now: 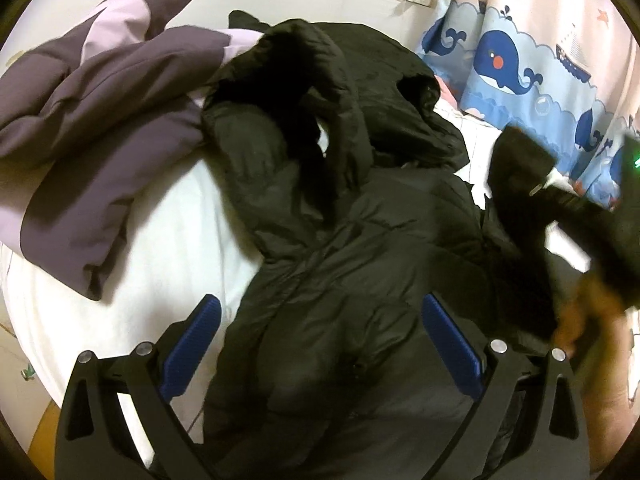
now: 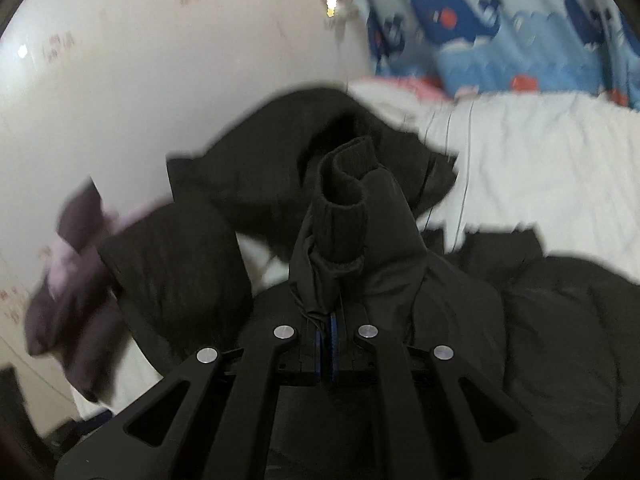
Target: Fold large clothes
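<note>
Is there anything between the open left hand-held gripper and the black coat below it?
Nothing visible. The left hand-held gripper is open with the black coat directly beneath, and no other item lies between them. The purple jacket lies off to the side on the bed.

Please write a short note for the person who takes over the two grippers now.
Left gripper: open, empty, above the black coat.
Right gripper: shut on the coat's sleeve, near the cuff, sleeve lifted.
Coat: crumpled on the white bed; purple jacket beside it.
Done: sleeve taken.
Left: probably lay the sleeve across the body, then fold the coat.
</note>
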Motion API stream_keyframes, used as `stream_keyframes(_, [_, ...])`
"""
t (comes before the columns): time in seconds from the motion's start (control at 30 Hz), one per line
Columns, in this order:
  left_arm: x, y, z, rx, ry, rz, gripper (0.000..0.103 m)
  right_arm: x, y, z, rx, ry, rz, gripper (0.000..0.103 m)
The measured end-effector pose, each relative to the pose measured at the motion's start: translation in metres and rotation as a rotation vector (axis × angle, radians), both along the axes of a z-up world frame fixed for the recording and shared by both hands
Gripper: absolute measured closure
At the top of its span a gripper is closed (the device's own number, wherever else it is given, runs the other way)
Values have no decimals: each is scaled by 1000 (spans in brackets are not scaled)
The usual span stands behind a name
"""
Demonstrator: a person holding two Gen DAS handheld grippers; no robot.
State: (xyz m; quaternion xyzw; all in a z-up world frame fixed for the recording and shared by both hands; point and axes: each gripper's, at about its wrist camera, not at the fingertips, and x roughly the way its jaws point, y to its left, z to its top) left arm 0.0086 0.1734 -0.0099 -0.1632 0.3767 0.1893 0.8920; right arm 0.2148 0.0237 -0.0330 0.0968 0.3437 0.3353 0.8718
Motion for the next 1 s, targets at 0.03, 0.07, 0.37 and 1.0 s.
stream_keyframes(0.03, [-1,3,0,-5,0,4,7,1,6,-10,-14,18,15,99])
stream_keyframes(0.07, [-4,6,0,-10,-2,10,7,2,17,-22,-28,45,42,99])
stream_keyframes(0.37, [-19,38,-2,-67,-13,50,7,2,47,-65,-70,280,189,59])
stream_keyframes(1.0, [4,9,12,95,-58,-37,7,-76,-80,-28,71,230,125,17])
